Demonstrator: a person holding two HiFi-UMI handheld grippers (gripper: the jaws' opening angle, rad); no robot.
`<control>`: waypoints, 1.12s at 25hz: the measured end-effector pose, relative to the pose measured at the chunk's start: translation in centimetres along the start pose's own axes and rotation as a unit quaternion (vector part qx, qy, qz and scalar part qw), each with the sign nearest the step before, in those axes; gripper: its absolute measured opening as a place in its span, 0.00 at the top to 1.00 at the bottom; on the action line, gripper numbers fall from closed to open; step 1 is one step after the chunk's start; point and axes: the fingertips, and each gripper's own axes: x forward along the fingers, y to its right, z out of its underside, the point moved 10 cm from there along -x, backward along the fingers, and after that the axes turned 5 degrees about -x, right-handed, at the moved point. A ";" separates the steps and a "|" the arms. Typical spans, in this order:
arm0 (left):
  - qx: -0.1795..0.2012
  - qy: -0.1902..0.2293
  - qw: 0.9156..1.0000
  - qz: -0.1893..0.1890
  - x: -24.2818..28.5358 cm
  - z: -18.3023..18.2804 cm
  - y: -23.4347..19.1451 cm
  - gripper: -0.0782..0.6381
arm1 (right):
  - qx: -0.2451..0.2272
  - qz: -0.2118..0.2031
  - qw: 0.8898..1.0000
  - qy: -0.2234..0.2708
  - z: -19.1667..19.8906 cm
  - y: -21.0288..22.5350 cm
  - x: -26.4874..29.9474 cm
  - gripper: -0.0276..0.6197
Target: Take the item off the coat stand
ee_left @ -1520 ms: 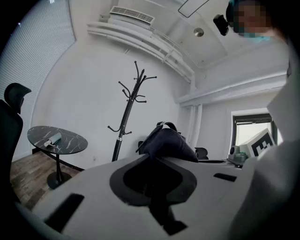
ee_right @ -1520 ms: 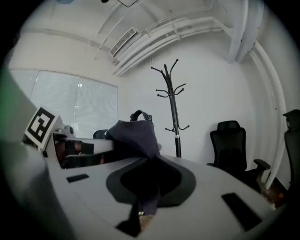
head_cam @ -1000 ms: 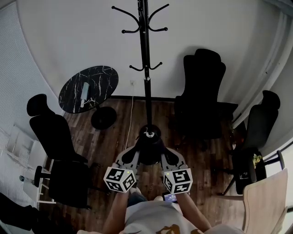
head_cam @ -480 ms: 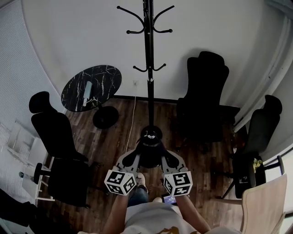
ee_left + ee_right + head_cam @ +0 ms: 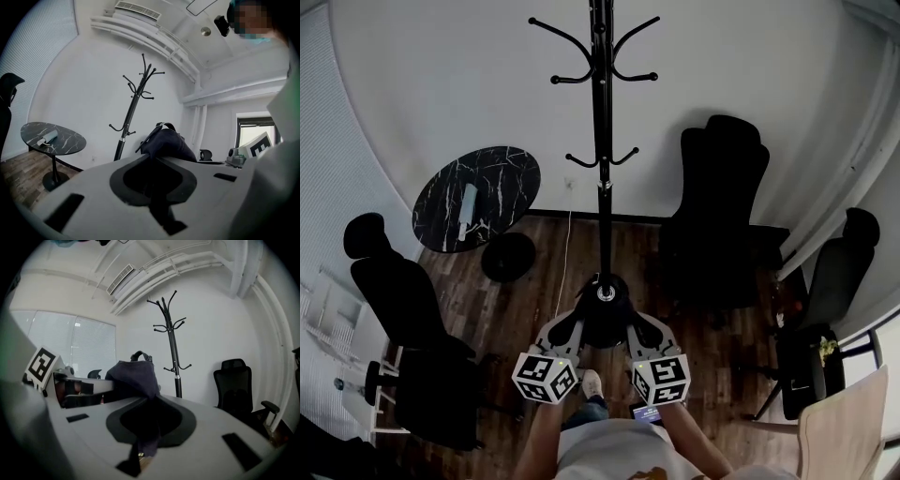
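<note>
Between the left tool [image 5: 574, 321] and the right tool [image 5: 635, 321] hangs a dark bag [image 5: 605, 323], low in front of the person and above the wood floor [image 5: 525, 291]. Over the last second the pair has travelled together across the room, and a shoe [image 5: 592, 382] has come into view beneath the tools, so the person seems to be stepping with the load. Neither tool's jaws have opened or closed in that time. I read this as the carry-away after the lift, with the item already off its hook.

On the left tool the jaws are all but together, pinching a thin fold of the bag's dark fabric, which fills the notch between them. The bag's bulk and its strap [image 5: 161, 125] rise just beyond. The right tool's jaws stand a little wider but are also clamped on the bag, and a flap of cloth droops through the gap toward the camera.

Behind the bag, the coat stand [image 5: 602, 141] is upright on the floor near the back wall. It is apart from the bag in both gripper views, and every hook that shows is bare. In the head view its base and the bag merge into one dark mass, so their gap cannot be judged there. What remains is probably only to set the bag down.
</note>
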 end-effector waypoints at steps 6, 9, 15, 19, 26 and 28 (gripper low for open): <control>0.003 -0.011 1.000 0.009 6.5 -2.3 -4.3 0.85 | 0.004 0.012 1.000 -0.006 -1.5 3.2 7.2 0.90; 0.004 -0.016 1.000 0.010 9.3 -3.6 -6.7 0.85 | 0.013 0.018 1.000 -0.009 -2.0 4.1 10.9 0.90; -0.003 -0.009 1.000 0.022 14.2 -5.9 -11.4 0.85 | 0.011 0.029 0.999 -0.006 -2.9 5.1 17.1 0.90; -0.002 -0.012 0.999 0.044 16.6 -6.4 -13.2 0.85 | 0.011 0.050 0.999 -0.006 -2.8 6.0 19.5 0.90; -0.006 -0.020 0.997 0.073 18.8 -6.4 -13.8 0.85 | 0.013 0.079 0.997 -0.012 -3.1 7.2 20.5 0.90; -0.003 -0.025 0.997 0.076 19.2 -6.4 -13.9 0.85 | 0.014 0.082 0.996 -0.013 -3.1 7.5 20.7 0.90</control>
